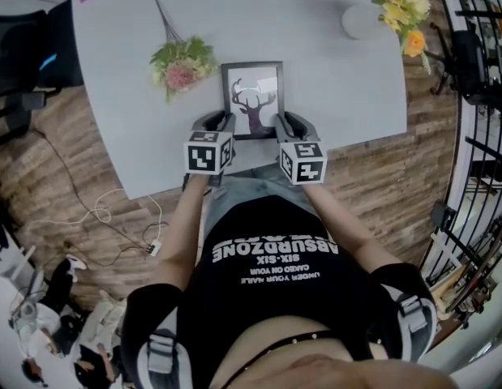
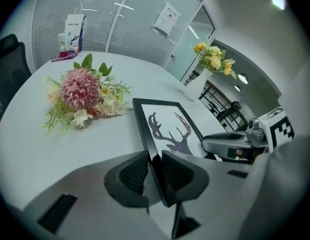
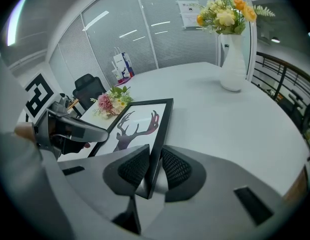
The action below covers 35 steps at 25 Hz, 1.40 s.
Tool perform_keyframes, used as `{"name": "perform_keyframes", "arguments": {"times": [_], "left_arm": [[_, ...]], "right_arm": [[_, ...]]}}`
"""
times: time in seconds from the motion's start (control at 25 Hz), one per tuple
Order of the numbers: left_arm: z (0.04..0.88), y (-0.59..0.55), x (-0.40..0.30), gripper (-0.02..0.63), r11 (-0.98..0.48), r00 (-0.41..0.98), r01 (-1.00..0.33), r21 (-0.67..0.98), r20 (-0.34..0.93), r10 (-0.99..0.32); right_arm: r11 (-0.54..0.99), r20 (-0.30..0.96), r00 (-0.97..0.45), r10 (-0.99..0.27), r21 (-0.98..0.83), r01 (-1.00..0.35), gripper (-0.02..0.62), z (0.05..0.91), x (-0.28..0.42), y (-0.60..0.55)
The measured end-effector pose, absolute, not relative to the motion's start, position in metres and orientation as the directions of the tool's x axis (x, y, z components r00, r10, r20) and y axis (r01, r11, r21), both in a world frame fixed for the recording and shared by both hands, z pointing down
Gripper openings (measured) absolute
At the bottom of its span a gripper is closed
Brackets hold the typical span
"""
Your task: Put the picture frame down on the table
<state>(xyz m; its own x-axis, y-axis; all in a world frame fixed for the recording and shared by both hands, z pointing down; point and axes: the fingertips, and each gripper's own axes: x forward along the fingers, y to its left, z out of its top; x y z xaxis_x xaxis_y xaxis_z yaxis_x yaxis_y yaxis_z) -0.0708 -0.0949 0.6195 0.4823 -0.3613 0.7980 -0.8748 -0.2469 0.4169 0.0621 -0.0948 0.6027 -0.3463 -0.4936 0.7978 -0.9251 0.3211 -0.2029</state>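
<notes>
The black picture frame [image 1: 252, 100] with a deer-antler print lies nearly flat, low over the grey table [image 1: 332, 71] near its front edge. Whether it touches the table I cannot tell. My left gripper [image 1: 227, 125] is shut on the frame's left rim near its front corner. In the left gripper view the rim [image 2: 150, 149] runs between the ribbed pads [image 2: 133, 171]. My right gripper [image 1: 281, 123] is shut on the right rim. In the right gripper view the picture frame [image 3: 139, 121] passes between the right gripper's [image 3: 155, 169] pads.
A loose bunch of pink flowers [image 1: 179, 61] lies just left of the frame. A white vase [image 1: 362, 20] with yellow flowers [image 1: 403, 2] stands at the table's far right. Black chairs [image 1: 27, 51] sit at the left; a railing [image 1: 482, 96] runs along the right.
</notes>
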Motion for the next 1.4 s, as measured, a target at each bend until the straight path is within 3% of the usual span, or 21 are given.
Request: {"name": "perform_keyframes", "arguments": {"times": [1.4], "left_arm": [[0.647,-0.096,-0.070,0.098,-0.206,0.461,-0.886,0.415,0.833,-0.306]], "right_arm": [[0.325,0.825,-0.345,-0.446,-0.210,-0.922,0.092,0.635,0.064,-0.100]]}}
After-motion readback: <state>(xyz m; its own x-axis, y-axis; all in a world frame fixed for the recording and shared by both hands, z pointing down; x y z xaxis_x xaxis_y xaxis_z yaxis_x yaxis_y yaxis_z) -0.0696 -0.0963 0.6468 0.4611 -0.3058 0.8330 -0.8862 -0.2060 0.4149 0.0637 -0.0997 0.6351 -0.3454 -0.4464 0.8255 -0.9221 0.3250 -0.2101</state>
